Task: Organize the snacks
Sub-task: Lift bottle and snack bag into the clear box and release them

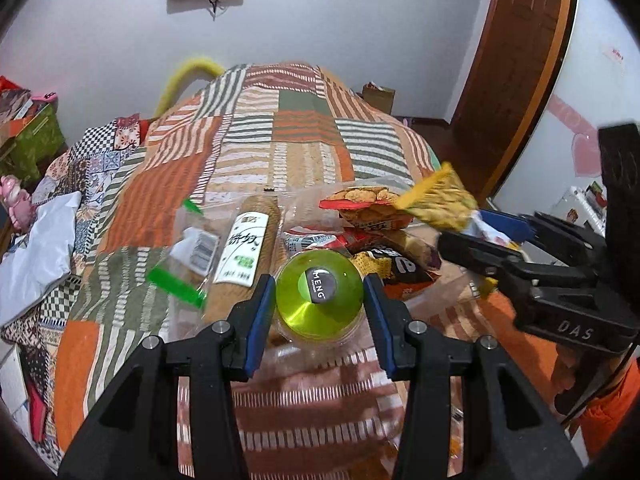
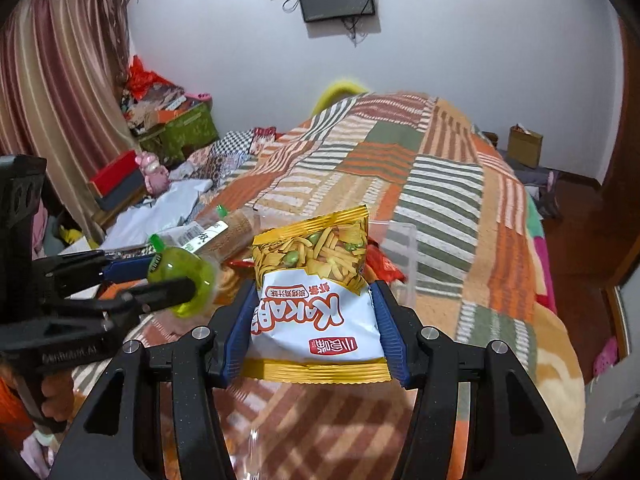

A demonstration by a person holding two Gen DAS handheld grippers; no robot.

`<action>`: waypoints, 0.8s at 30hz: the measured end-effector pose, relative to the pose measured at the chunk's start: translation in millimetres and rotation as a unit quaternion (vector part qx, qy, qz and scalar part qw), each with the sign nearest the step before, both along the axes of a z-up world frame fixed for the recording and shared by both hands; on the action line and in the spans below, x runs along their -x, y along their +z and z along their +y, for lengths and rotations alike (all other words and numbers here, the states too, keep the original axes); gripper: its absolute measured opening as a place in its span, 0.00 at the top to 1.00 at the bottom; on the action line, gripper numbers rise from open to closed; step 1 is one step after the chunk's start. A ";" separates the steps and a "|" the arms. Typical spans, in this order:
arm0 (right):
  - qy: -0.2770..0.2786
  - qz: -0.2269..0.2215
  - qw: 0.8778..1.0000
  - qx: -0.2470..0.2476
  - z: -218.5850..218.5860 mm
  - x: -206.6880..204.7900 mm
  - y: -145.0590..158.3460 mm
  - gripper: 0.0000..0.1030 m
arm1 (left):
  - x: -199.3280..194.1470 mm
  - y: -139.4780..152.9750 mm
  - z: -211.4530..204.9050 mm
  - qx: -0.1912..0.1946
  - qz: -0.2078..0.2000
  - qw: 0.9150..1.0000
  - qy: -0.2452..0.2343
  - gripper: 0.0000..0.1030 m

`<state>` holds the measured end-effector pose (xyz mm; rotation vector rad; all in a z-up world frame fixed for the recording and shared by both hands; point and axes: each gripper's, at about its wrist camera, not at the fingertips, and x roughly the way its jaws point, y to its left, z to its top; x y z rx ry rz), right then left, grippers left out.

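Right gripper (image 2: 316, 316) clamps a white and yellow snack bag (image 2: 316, 304) reading "KAKAR", upside down, above the striped bed (image 2: 440, 184). Left gripper (image 1: 319, 300) pinches a green jelly cup (image 1: 319, 294) labelled "MENG"; smaller print is unreadable. Beneath, a clear box (image 2: 400, 248) holds other snacks, mostly hidden.

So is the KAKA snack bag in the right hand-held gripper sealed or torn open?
Sealed, as far as shown: the KAKA snack bag hangs upside down in the right hand-held gripper, both yellow crimped ends intact, nothing spilling.
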<state>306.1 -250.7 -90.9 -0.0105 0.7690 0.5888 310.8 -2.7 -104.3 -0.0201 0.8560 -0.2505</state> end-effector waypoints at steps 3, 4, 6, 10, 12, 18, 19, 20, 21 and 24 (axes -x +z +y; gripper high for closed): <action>0.018 0.011 1.000 0.007 13.3 -10.7 -8.1 0.49 | -7.4 -5.2 -4.6 -0.007 0.001 1.000 -0.006 0.57; 0.021 0.010 1.000 0.011 15.2 -11.5 -9.2 0.49 | -9.2 -6.0 -5.2 -0.008 0.000 1.000 -0.007 0.57; 0.031 0.011 0.999 0.025 22.1 -13.8 -14.3 0.49 | -12.0 -8.6 -5.9 -0.013 0.001 1.000 -0.008 0.57; 0.042 0.026 0.998 0.036 22.0 -17.6 -27.7 0.49 | -14.8 -13.4 -5.2 -0.015 0.009 1.000 -0.009 0.57; 0.046 0.033 0.997 0.043 21.2 -17.3 -34.2 0.48 | -16.8 -16.7 -5.2 -0.011 0.019 1.000 -0.011 0.57; 0.031 0.052 0.998 0.032 14.4 -19.6 -30.3 0.47 | -12.5 -12.7 -8.4 -0.014 0.013 1.000 -0.009 0.57; 0.030 0.053 0.998 0.033 14.1 -19.9 -28.9 0.47 | -10.0 -8.7 -8.1 -0.011 0.010 1.000 -0.010 0.57; 0.031 0.051 0.998 0.035 12.8 -16.9 -26.2 0.47 | -8.7 -5.2 -7.5 -0.009 0.007 1.000 -0.011 0.57; 0.031 0.048 0.998 0.037 12.3 -14.1 -23.7 0.47 | -6.9 -1.7 -7.3 -0.008 0.003 1.000 -0.011 0.57; 0.026 0.032 0.998 0.041 9.9 -6.2 -13.7 0.39 | 2.6 11.4 -6.2 -0.007 -0.011 1.000 -0.010 0.56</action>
